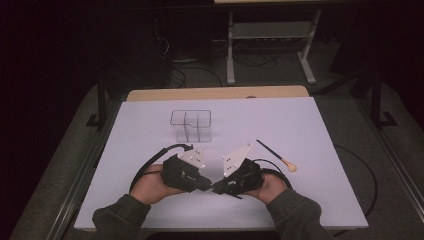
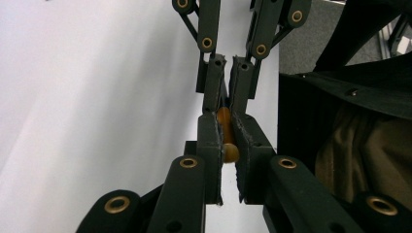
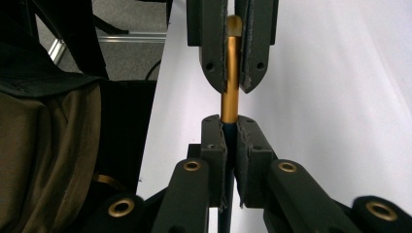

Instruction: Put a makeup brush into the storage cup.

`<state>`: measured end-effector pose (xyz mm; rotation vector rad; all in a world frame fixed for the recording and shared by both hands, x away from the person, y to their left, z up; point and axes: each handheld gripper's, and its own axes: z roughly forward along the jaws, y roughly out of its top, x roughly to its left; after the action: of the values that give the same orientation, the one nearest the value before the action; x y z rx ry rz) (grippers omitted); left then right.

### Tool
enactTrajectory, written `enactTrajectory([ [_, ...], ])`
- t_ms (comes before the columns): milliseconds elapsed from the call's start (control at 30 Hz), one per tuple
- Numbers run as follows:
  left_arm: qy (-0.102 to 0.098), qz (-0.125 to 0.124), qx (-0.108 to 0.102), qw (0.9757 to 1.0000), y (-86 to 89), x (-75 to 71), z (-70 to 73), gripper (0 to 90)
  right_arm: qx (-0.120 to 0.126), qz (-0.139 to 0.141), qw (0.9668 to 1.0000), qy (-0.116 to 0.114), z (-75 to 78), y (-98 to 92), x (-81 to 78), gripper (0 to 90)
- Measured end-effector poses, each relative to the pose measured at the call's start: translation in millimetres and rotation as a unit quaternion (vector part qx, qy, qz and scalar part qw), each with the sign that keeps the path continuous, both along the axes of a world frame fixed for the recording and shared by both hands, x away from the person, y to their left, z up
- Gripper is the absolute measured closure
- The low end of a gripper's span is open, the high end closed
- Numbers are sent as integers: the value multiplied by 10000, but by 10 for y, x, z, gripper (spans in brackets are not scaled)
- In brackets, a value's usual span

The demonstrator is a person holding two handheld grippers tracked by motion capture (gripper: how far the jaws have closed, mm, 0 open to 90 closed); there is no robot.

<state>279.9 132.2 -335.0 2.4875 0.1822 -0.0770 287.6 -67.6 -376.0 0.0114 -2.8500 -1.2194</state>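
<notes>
On the table (image 1: 150,210), the left gripper (image 1: 209,186) and right gripper (image 1: 216,188) met tip to tip near the front edge, a slim rod (image 3: 230,73) clamped between both. The divided container (image 1: 191,125) stood behind them; the brush (image 1: 276,155) lay right of it, beyond the right gripper

Dim room, white-topped table (image 1: 150,200), grey carpet floor (image 1: 60,165), metal frame legs (image 1: 230,50) behind

1. Two grippers: left gripper (image 1: 207,186) and right gripper (image 1: 216,188), tip to tip.
2. Two brushes: a gold-handled brush (image 3: 230,73) clamped between both claws, a second brush (image 1: 276,155) just right of the right claw.
3. One clear organizer (image 1: 190,125) beyond the claws.
</notes>
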Motion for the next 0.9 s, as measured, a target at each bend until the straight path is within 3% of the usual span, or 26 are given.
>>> enactTrajectory([
  [200,-5,-13,55,10000,-5,-7,41,831,7,-16,10000,-28,29,11,-10,813],
  [333,-40,1,164,9999,-12,-11,66,833,-126,-34,9999,-66,60,36,-21,751],
  [567,-100,15,319,9994,-32,-14,92,833,-418,-35,9989,-209,124,99,-41,766],
  [900,-116,37,222,9997,-27,-16,118,817,-433,2,9990,-129,153,126,-18,824],
])
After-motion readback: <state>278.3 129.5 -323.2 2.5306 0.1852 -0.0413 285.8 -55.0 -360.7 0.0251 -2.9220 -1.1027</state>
